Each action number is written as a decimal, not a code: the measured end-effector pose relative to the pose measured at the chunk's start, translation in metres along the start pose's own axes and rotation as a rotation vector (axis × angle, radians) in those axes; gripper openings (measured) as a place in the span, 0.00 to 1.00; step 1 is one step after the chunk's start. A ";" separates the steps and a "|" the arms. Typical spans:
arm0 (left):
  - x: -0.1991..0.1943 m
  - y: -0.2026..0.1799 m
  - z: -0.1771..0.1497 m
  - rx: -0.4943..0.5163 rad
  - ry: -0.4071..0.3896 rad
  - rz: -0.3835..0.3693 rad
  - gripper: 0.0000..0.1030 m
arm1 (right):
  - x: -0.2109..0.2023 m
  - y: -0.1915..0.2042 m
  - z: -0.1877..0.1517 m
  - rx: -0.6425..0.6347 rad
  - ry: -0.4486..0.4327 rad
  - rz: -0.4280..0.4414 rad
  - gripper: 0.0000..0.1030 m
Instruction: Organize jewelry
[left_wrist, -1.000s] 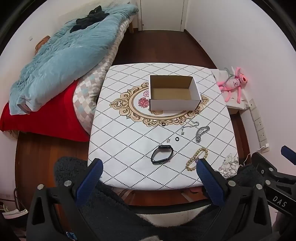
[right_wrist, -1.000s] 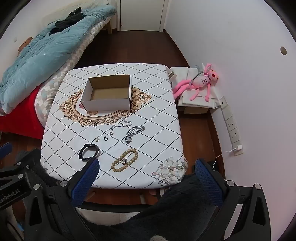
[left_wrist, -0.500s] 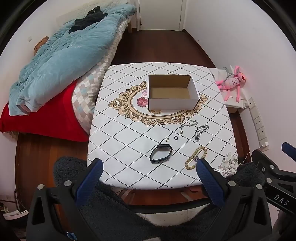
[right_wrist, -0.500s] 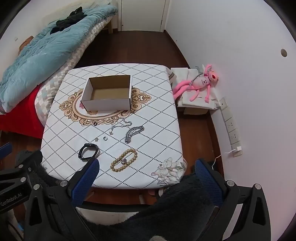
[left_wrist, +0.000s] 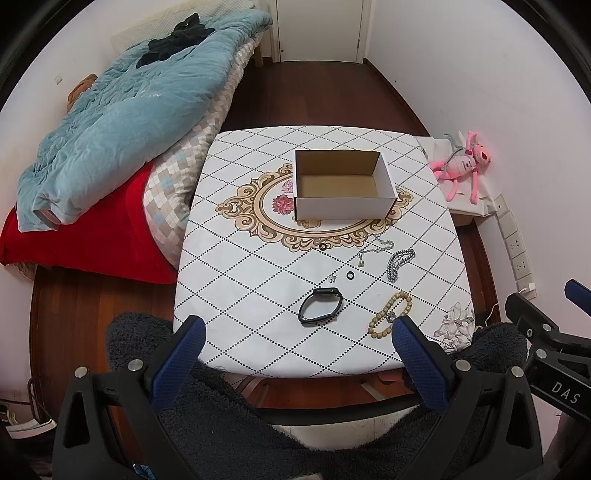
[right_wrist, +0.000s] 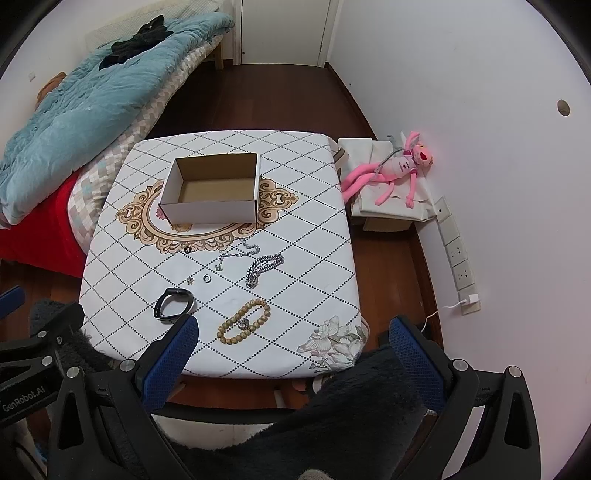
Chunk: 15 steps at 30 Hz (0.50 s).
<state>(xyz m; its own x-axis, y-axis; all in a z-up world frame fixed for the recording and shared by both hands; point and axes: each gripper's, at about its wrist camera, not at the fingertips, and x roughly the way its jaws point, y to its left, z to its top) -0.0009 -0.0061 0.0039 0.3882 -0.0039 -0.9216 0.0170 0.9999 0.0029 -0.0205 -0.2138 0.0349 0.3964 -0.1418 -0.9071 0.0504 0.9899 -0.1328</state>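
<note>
Both tools (left_wrist: 299, 334) (right_wrist: 293, 334) spread wide, empty | diamond-print table (right_wrist: 314, 258) | bed (left_wrist: 110, 122) alongside | wood floor (left_wrist: 314, 92)

Left gripper (left_wrist: 297, 338) fingers spread wide, right gripper (right_wrist: 295, 336) likewise, both empty

Empty cardboard box (left_wrist: 343, 184) on patterned table (left_wrist: 236, 280), jewelry scattered nearer the wide-open left hand-held gripper (left_wrist: 297, 334).

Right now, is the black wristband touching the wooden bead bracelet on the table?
Apart. The right wrist view shows the black wristband and the wooden bead bracelet lying separately, with a bare strip of tablecloth between them.
</note>
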 end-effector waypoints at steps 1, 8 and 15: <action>0.000 -0.001 0.000 0.001 -0.001 0.000 1.00 | 0.000 0.000 0.000 -0.001 -0.001 -0.001 1.00; -0.004 0.000 0.001 -0.002 -0.007 -0.003 1.00 | -0.001 0.001 0.000 -0.001 -0.002 -0.003 1.00; -0.004 -0.001 0.002 -0.003 -0.010 -0.003 1.00 | -0.002 0.000 0.001 -0.001 -0.006 -0.002 1.00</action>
<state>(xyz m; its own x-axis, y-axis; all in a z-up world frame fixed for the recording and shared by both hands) -0.0003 -0.0073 0.0084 0.3976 -0.0075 -0.9175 0.0160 0.9999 -0.0013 -0.0208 -0.2138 0.0372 0.4021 -0.1435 -0.9043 0.0500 0.9896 -0.1348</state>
